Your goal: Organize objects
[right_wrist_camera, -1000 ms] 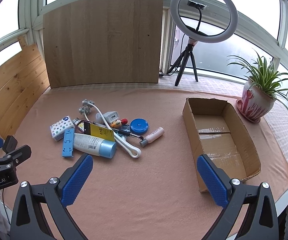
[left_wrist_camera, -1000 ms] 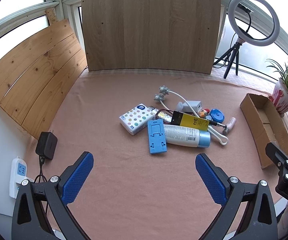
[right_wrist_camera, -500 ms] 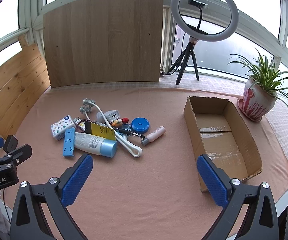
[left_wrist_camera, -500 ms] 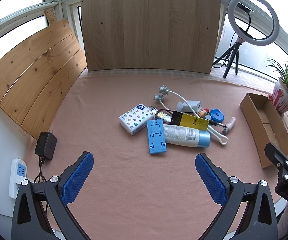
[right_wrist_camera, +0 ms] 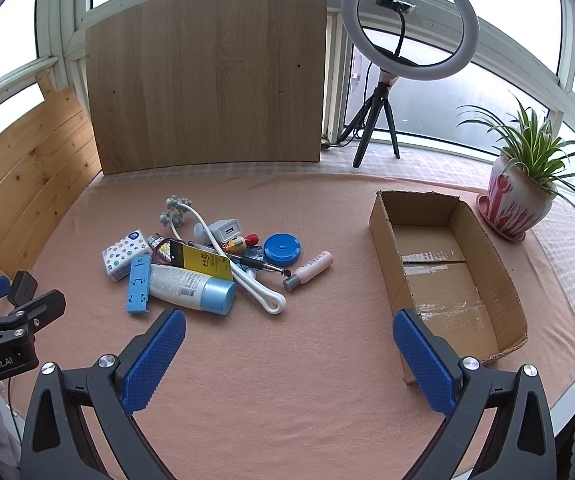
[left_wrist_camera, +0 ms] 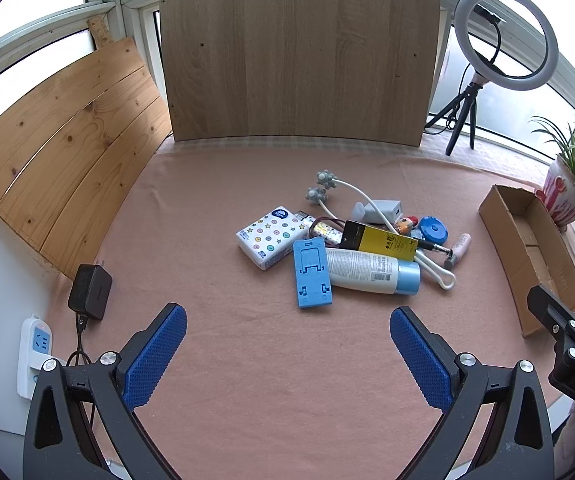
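- The left gripper (left_wrist_camera: 288, 354) hovers above the pink cloth (left_wrist_camera: 247, 380) with its blue pads spread wide and nothing between them.
- The right gripper (right_wrist_camera: 289, 356) is likewise spread wide and empty, above the same cloth.
- In the right wrist view, the pile of objects sits at about 10 o'clock from the right gripper: a white tube with a blue cap (right_wrist_camera: 191, 286), a blue phone stand (right_wrist_camera: 139, 284) touching its left side, a dotted tissue pack (right_wrist_camera: 123, 254), a yellow-and-black card (right_wrist_camera: 201, 262), a blue round tape case (right_wrist_camera: 282, 247) and a pink small bottle (right_wrist_camera: 311, 270).
- The open cardboard box (right_wrist_camera: 383, 248) lies at 1 o'clock, well apart from the pile.
- A potted plant (right_wrist_camera: 521, 204) stands just beyond the box.
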`<state>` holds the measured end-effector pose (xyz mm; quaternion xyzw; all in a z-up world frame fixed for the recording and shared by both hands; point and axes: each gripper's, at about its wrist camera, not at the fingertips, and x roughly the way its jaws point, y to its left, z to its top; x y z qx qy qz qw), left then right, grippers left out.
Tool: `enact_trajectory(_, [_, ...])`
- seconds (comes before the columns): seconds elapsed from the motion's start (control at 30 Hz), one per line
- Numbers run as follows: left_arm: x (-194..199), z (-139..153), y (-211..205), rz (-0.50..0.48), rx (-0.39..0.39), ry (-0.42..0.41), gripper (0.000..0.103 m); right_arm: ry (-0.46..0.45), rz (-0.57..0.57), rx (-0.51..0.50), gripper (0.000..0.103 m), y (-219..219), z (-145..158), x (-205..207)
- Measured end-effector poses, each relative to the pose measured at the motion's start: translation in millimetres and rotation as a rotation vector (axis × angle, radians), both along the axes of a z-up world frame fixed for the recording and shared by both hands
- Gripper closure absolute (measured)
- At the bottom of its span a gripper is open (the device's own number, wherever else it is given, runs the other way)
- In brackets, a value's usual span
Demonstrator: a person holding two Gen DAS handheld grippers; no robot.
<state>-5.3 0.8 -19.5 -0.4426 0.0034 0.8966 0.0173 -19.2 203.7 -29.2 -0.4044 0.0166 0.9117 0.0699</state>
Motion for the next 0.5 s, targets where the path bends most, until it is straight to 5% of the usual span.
enact_trajectory(0.37, [-14.1, -15.5, -11.2, 0.023, 0.003, -0.026, 0.0, -0.008, 0.02, -0.055, 0.001, 8.3, -8.5, -11.6])
enact_trajectory(0.5, [-23.3, -26.1, -19.1, 0.039, 0.005, -0.046, 0.0, -0.025, 0.039, -0.07, 0.009, 10.3, -13.9, -19.5])
